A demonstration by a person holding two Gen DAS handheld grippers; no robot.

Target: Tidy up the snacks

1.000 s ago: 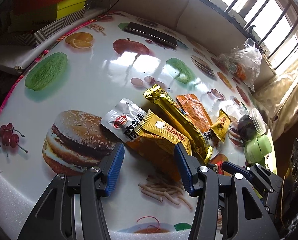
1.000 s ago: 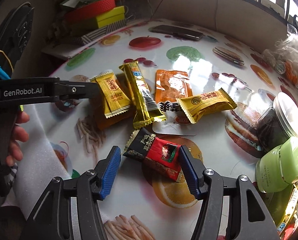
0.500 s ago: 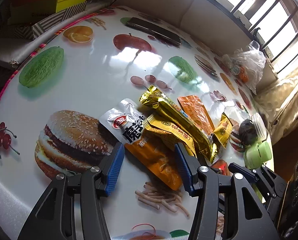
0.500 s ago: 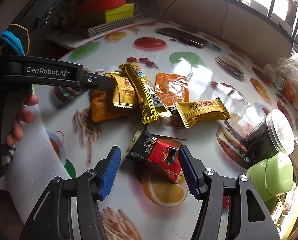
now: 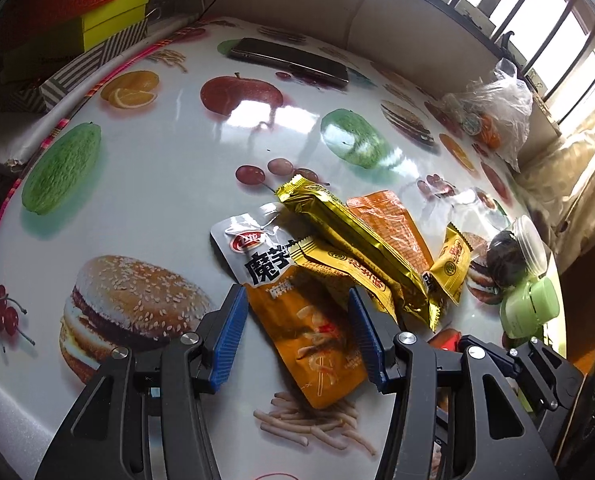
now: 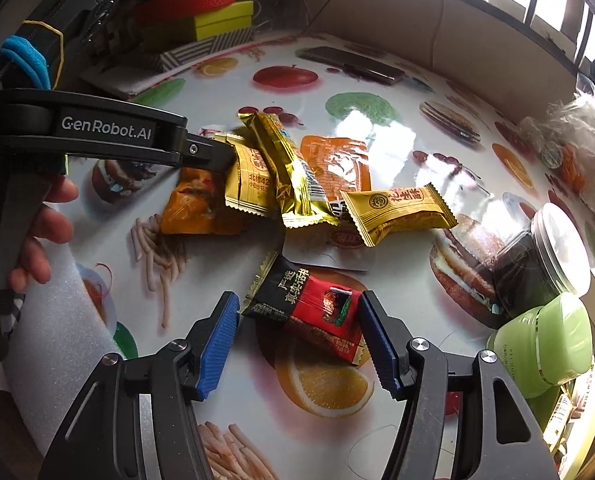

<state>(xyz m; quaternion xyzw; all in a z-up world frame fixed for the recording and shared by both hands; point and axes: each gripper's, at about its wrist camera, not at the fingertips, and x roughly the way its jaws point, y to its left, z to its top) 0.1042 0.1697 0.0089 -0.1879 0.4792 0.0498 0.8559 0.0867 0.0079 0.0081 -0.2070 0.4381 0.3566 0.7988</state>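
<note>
Left tool [image 5: 295, 334] is spread wide, grasping nothing, low over the bench [image 5: 169, 168], its blue fingers [image 5: 227, 338] on either side of the orange pouch [image 5: 313, 344] without visibly touching it. The pouch lies flat, its silver top end toward the burger print. A small yellow wrapper [image 5: 337, 266] lies over the pouch's upper part, and a long gold bar [image 5: 353, 236] lies across that, tilted. Behind the gold bar sits an orange sachet [image 5: 393, 222], flat on the bench. A second yellow wrapper [image 5: 453, 262] lies just right of the gold bar's lower end.

Right tool [image 6: 297, 342] is also wide apart and grasping nothing, fingers [image 6: 217, 344] flanking the red-and-black packet [image 6: 309, 308], which lies flat on the orange-slice print (contact with either pad can't be told). In this view the left tool's finger tip meets the small yellow wrapper at the pile's left edge, with a hand [image 6: 37, 232] on its grip.

At the bench's right edge: a dark jar [image 6: 537, 268] on its side, a green jar [image 6: 545, 344] just beside it, and a clear plastic bag [image 5: 493, 108] further back. A phone [image 5: 289, 60] lies at the far side, with stacked boxes [image 5: 97, 20] off the bench's left.
</note>
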